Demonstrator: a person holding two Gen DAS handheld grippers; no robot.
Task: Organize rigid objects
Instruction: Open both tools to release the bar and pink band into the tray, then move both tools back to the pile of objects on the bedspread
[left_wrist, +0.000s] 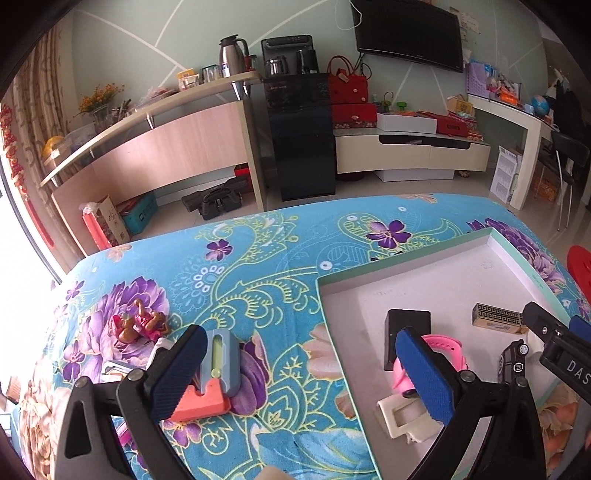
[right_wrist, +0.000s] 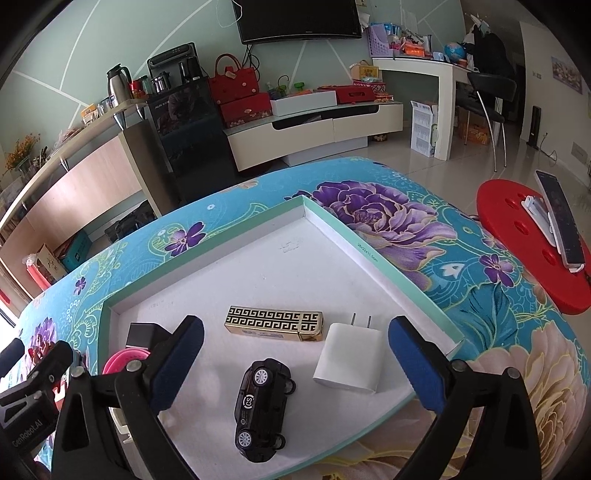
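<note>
1. Two grippers over a flowered blue cloth (left_wrist: 258, 258); both stand with fingers spread wide and nothing between the pads. No earlier view to compare.

2. Left gripper (left_wrist: 306, 373) straddles the left wall of the shallow white tray (left_wrist: 424, 273): its left finger sits over the cloth, its right finger over the tray floor.

3. Right gripper (right_wrist: 295, 365) hangs over the tray's near half, pointing down at the floor of the tray.

4. Toy car (right_wrist: 260, 410), black, lies on its side with wheels facing left in the right wrist view; long axis runs near to far, between the right gripper's fingers but untouched.

5. Gold patterned box (right_wrist: 274, 323): flat on the tray floor beyond the car, long axis left to right (slightly tilted, right end nearer).

6. White charger (right_wrist: 349, 358): flat, just right of the car, prongs pointing away toward the far wall of the tray.

7. Pink watch band (left_wrist: 443, 350) and a black block (left_wrist: 406, 338) near the tray's left wall; the block stands behind the band. A cream-coloured clip (left_wrist: 402, 417) lies just nearer, partly hidden by the left gripper's right finger.

8. Still outside the tray, on the cloth: a blue-grey cutter (left_wrist: 221, 360) with a coral base, long axis near to far, just beside the left finger; small brown-and-pink figures (left_wrist: 138, 325) farther left.

9. Red stool (right_wrist: 517, 236) right of the table, a phone (right_wrist: 561, 218) propped on it.
</note>
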